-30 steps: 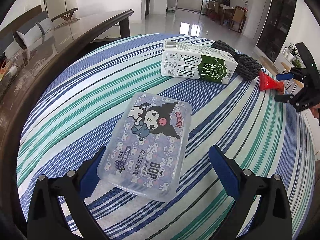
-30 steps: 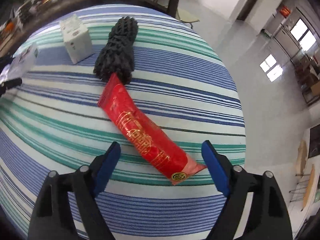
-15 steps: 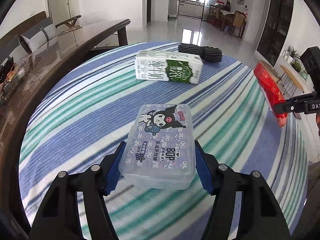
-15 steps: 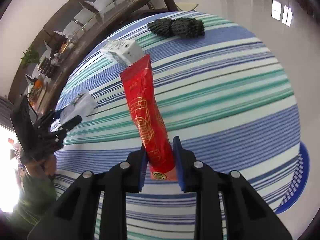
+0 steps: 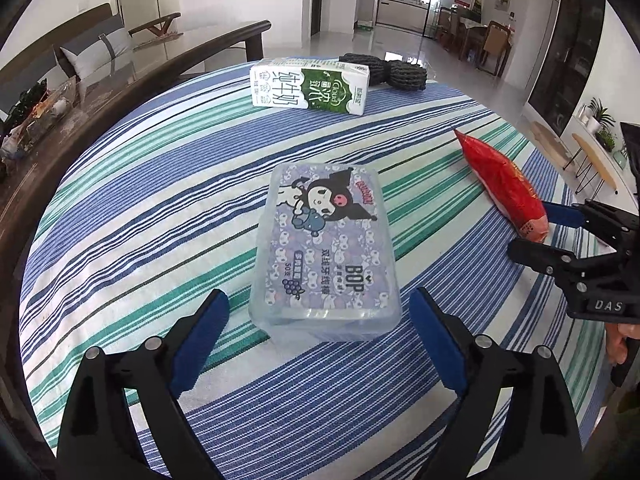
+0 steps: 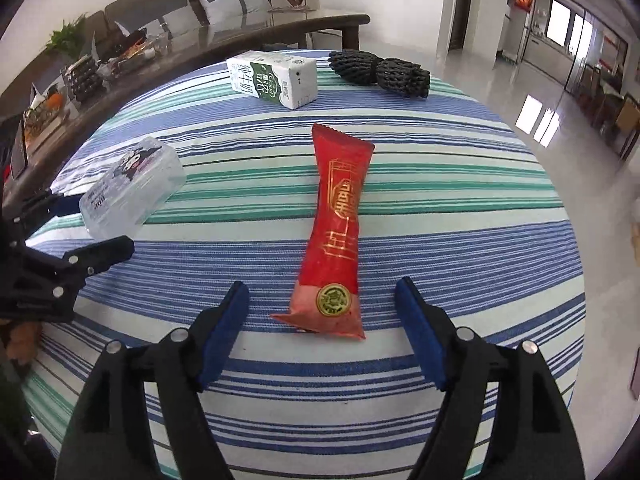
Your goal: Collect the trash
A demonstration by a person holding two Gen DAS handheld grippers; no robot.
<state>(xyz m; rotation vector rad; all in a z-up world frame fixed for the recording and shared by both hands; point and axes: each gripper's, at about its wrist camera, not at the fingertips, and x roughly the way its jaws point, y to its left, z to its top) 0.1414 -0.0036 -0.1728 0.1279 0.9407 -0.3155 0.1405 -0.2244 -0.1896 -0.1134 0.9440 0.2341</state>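
A clear plastic box [image 5: 326, 248] with a cartoon lid lies on the striped tablecloth [image 5: 160, 184]. My left gripper [image 5: 320, 336] stands over its near end with jaws opening, and the blue pads are clear of the box sides. A red snack wrapper [image 6: 338, 236] lies flat on the cloth. My right gripper [image 6: 322, 330] is at its near end, jaws opening, pads apart from the wrapper. The same wrapper [image 5: 504, 188] and right gripper [image 5: 560, 232] show at the right of the left wrist view. The box [image 6: 130, 188] and left gripper [image 6: 72, 236] appear at the left of the right wrist view.
A white and green milk carton [image 5: 308, 88] lies on its side at the far edge of the table, with a black mesh bundle [image 5: 384, 72] behind it. A dark wooden table [image 5: 100, 92] with clutter runs along the left. Shiny floor lies beyond.
Half a second ago both grippers were shut, the left on the box and the right holding the wrapper upright. Now both have let go; box and wrapper lie on the cloth nearer the middle.
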